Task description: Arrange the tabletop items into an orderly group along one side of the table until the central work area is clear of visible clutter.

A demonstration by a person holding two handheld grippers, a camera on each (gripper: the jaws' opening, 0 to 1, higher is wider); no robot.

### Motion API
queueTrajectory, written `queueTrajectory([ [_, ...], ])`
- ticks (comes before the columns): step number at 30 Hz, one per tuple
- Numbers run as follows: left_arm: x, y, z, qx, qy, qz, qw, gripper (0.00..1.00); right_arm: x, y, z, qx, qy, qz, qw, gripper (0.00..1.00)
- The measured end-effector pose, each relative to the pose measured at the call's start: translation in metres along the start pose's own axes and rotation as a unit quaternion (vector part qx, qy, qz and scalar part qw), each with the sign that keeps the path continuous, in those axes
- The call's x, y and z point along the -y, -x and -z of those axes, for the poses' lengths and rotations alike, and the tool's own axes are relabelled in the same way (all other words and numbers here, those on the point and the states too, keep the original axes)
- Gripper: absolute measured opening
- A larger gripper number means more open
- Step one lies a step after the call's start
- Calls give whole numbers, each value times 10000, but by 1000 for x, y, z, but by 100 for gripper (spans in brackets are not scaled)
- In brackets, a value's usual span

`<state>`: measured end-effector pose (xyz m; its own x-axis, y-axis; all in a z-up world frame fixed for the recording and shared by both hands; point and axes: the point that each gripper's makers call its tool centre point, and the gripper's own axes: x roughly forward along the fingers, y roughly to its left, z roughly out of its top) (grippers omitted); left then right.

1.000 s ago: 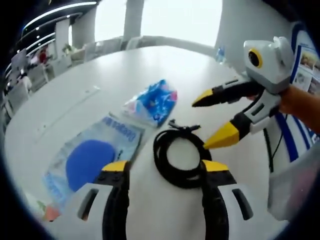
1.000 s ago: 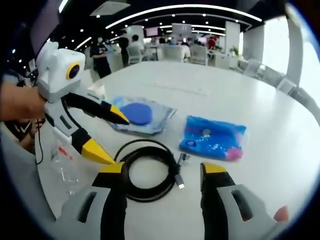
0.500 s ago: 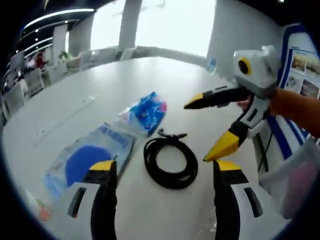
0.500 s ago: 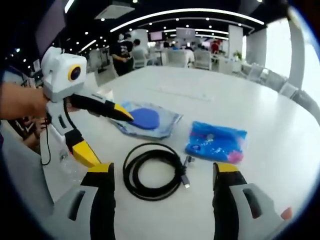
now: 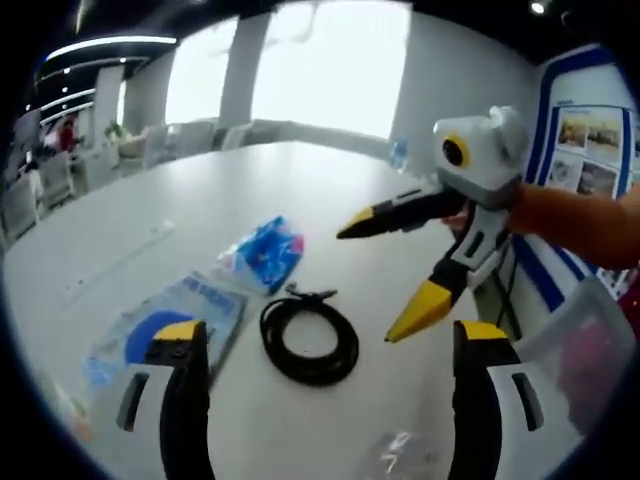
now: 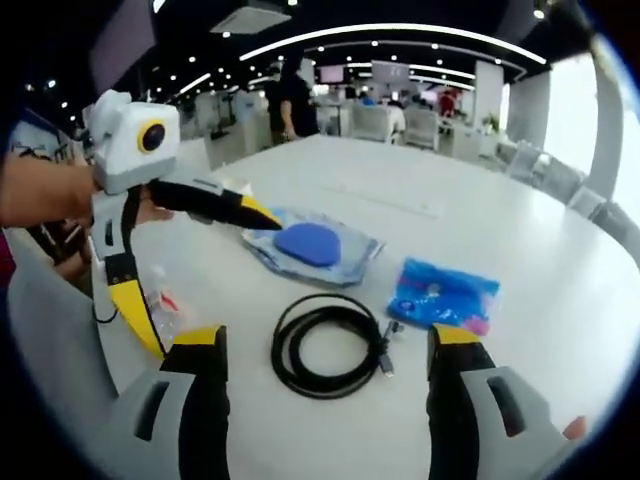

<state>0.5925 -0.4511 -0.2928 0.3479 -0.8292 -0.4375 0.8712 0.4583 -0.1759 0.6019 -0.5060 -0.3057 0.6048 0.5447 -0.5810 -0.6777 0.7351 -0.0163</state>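
Note:
A coiled black cable lies on the white table, with nothing touching it. Beyond it rests a blue and pink packet. To its left lies a clear bag holding a blue disc. My left gripper hovers open above the table, short of the cable. My right gripper hangs open in the air to the right of the cable. In the right gripper view my right gripper stands open before the cable, with the packet, the disc bag and the left gripper beyond.
A crumpled clear wrapper lies near the table's edge, and shows as the wrapper below the left gripper. A small bottle stands at the far rim. A poster board is at the right; chairs and people fill the room behind.
Both grippers have drawn back and up from the cable, which looks smaller now. Each gripper's jaws have spread wider apart. The items on the table have not moved.

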Motion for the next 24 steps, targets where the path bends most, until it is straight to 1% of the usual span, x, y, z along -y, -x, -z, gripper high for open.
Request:
queueTrajectory([
  [1, 2, 3, -1, 72, 23, 34, 10000, 99, -2, 1, -1, 5, 26, -19, 10000, 81],
  [6, 8, 18, 3, 108, 56, 77, 9999, 99, -12, 6, -6, 17, 166, -111, 9998, 82],
  [8, 9, 23, 4, 119, 52, 62, 9999, 99, -16, 7, -7, 14, 208, -138, 9997, 82],
  [13, 8, 39, 3, 283, 147, -1, 9995, 99, -26, 9, -12, 3, 352, -235, 9991, 82],
  [18, 10, 57, 6, 408, 157, -62, 9990, 99, -42, 10, -19, -18, 581, -397, 9975, 82],
  [24, 7, 82, 16, 505, 233, -233, 9982, 99, -65, 6, -27, -96, 891, -637, 9939, 83],
])
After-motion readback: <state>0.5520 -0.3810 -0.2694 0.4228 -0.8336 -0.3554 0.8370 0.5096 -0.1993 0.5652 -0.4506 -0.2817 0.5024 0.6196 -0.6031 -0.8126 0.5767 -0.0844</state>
